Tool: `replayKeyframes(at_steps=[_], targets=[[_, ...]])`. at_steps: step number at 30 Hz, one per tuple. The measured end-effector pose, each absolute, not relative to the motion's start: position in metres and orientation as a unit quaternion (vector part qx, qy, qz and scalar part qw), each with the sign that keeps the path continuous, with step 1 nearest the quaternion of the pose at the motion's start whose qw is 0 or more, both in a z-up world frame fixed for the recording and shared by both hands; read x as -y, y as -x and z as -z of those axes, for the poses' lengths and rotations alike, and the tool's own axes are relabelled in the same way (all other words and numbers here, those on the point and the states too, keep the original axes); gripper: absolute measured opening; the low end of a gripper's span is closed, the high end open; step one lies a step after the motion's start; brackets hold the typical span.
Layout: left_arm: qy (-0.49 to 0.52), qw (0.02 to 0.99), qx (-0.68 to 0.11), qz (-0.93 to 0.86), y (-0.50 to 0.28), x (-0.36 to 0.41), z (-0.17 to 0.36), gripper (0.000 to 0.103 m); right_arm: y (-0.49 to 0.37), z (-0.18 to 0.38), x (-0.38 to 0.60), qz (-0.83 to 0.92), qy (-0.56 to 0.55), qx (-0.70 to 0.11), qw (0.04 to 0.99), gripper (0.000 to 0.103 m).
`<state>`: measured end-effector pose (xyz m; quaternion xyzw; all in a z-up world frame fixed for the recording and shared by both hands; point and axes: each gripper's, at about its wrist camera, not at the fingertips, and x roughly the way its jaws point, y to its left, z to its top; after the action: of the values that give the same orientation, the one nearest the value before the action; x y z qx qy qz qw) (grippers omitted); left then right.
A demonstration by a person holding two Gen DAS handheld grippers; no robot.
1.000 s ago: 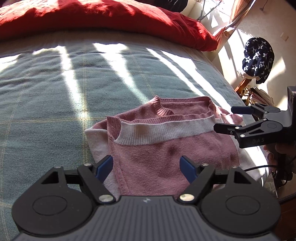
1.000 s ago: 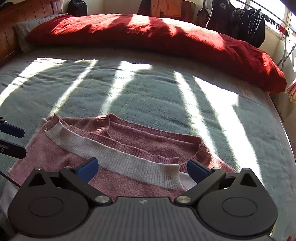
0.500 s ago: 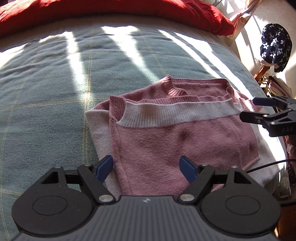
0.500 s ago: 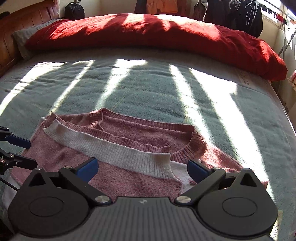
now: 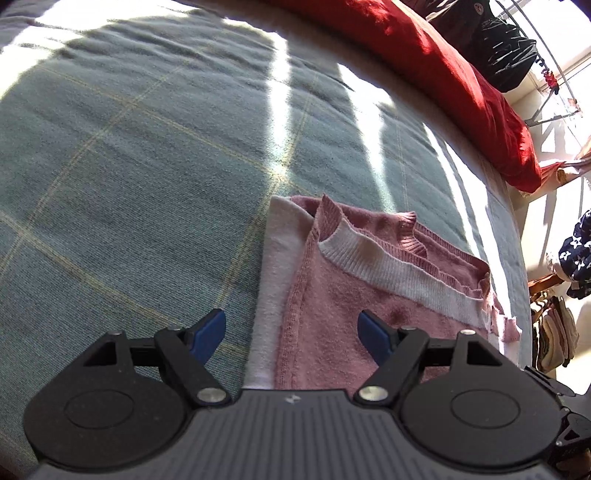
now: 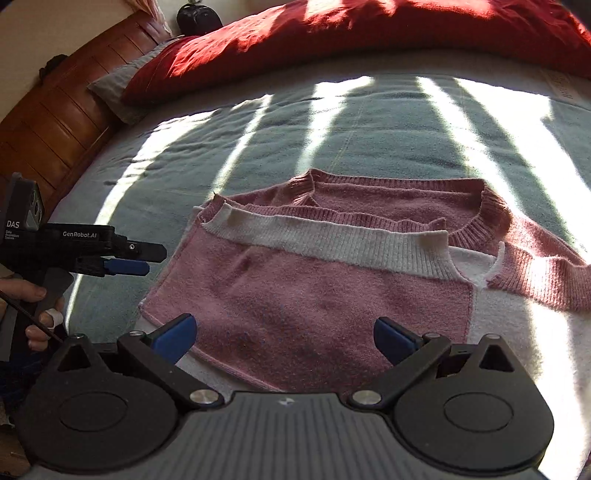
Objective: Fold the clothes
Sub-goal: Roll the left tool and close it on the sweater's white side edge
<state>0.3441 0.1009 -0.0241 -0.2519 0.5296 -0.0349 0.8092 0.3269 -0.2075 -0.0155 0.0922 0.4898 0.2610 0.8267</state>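
Observation:
A pink knit sweater (image 6: 314, 295) with a white ribbed band (image 6: 332, 243) lies folded on the bed, its neckline (image 6: 399, 192) at the far side. White fabric (image 6: 517, 325) shows beneath it on the right. My right gripper (image 6: 284, 336) hangs open over the sweater's near edge with nothing between its blue pads. My left gripper (image 5: 291, 332) is open too and empty, above the sweater's (image 5: 351, 306) left edge and its white layer (image 5: 273, 277). The right wrist view catches this left gripper (image 6: 146, 258) side-on, left of the sweater, with a hand (image 6: 37, 306) holding it.
A grey-green checked blanket (image 5: 129, 166) covers the bed. A red duvet (image 6: 369, 33) lies along the far side against a wooden headboard (image 6: 55, 110). Dark clothes hang on a rack (image 5: 506, 40), and the bed's right edge (image 5: 513, 221) drops off to clutter.
The left view has rolled and shifted left, so the sweater now sits right of centre and the right gripper has slipped to the corner. Both grippers have come lower over the sweater, still open.

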Motion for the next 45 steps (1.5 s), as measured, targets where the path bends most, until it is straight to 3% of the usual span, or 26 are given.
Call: replayKeyframes(at_steps=[6,16,28,39,45], targets=[[0.25,0.798,-0.545,0.06,-0.347,-0.1,0.042,0.078,-0.338,0.044,0.177,-0.235,-0.062,-0.506,0.827,0.103],[0.227,0.787,-0.554,0.15,-0.364,-0.128,0.03,0.079,-0.299,0.026,0.17,-0.131,-0.144,-0.532,0.824,0.103],[0.297,0.727,-0.573,0.235,-0.384,-0.129,0.072,0.078,-0.307,0.015,0.15,-0.104,-0.156,-0.519,0.834,0.103],[0.294,0.718,-0.563,0.284,-0.439,-0.115,0.086,0.079,-0.306,0.019,0.164,-0.09,-0.173,-0.516,0.834,0.103],[0.331,0.693,-0.572,0.289,-0.416,-0.127,0.09,0.079,-0.305,0.019,0.17,-0.09,-0.179,-0.515,0.834,0.103]])
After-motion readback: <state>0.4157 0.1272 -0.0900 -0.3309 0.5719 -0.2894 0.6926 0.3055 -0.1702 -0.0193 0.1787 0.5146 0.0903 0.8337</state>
